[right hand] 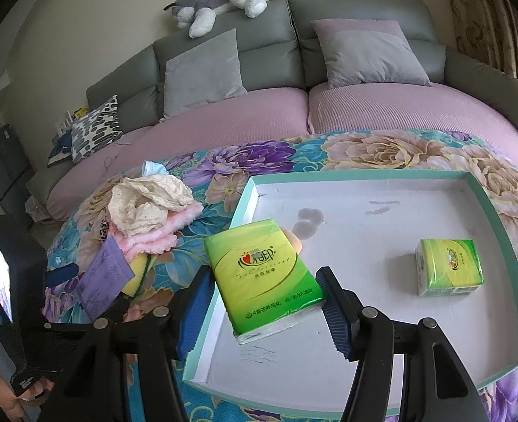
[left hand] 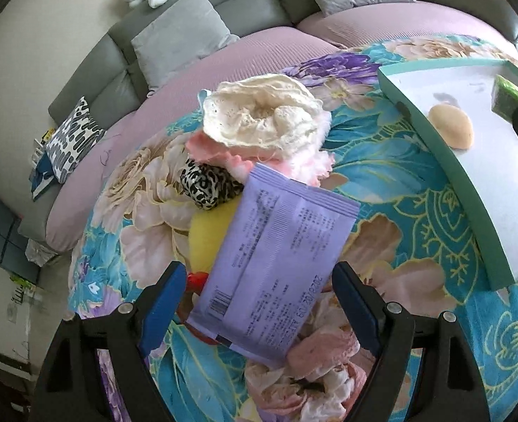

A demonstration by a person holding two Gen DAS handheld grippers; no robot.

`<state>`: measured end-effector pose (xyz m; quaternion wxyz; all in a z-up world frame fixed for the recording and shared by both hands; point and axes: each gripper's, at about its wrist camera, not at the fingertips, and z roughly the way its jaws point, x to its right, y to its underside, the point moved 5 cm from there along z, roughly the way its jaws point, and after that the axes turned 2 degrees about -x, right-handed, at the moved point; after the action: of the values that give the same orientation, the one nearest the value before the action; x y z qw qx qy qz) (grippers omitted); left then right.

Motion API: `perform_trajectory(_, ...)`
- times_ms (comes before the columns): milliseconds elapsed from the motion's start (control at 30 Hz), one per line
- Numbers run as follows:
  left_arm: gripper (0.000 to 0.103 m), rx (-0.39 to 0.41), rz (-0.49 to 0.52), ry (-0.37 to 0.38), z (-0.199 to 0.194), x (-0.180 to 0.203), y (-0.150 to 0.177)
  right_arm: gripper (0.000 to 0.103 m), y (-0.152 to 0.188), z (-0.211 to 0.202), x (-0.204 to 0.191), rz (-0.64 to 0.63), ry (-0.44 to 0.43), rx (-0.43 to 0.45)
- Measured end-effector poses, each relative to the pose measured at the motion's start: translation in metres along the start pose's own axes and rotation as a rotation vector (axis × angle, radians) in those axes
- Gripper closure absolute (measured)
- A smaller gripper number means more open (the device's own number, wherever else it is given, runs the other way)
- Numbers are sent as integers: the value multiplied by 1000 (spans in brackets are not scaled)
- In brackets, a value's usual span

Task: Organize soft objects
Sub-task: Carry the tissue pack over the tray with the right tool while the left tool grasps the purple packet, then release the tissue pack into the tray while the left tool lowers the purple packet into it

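My left gripper [left hand: 259, 302] is open with its fingers on either side of a purple packet [left hand: 276, 263] that lies on the floral cloth [left hand: 399, 211]. The packet rests on a yellow soft object [left hand: 206, 235], beside a leopard-print item [left hand: 206, 184] and a cream and pink cloth pile [left hand: 266, 119]. My right gripper [right hand: 264, 299] is around a green tissue pack [right hand: 262, 274] over the teal-rimmed white tray [right hand: 364, 176]; the pads sit close to its sides and I cannot tell whether they grip it. A smaller green tissue pack [right hand: 450, 267] and a beige sponge [left hand: 452, 128] lie in the tray.
A grey sofa with pink seat covers [right hand: 223, 119] runs behind the cloth, with grey cushions [right hand: 202, 70], a patterned cushion [right hand: 95, 128] and a plush husky [right hand: 216, 3] on top. The left gripper body [right hand: 16, 281] shows at the far left of the right wrist view.
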<state>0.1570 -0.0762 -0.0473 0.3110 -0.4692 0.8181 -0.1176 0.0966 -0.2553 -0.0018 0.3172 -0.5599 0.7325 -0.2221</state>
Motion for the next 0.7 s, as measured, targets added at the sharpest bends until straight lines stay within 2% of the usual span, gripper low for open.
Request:
perform_trajectory(233,18,14,-13,-3,-1,-4,-1,40,1,1,2,7,3,-7)
perform_trajectory(267,24,20,-13,0,-3,-4,-2,40,1,2,1,7,4,-8)
perform_trajectory(300,36,24,-13,7,-4,-4,-2,40,1,2,1,7,4,-9)
perform_trajectory(433,38,24,-22,29,-5,-4,-2,40,1,2,2,7,4,-11)
perform_trajectory(500,44,30,-28,33,-7,-5,-1,40,1,3,3,10,6,-13)
perform_trajectory(700,52,59,-98,58,-15,-17,-3,40,2,4,5,21,4,-16)
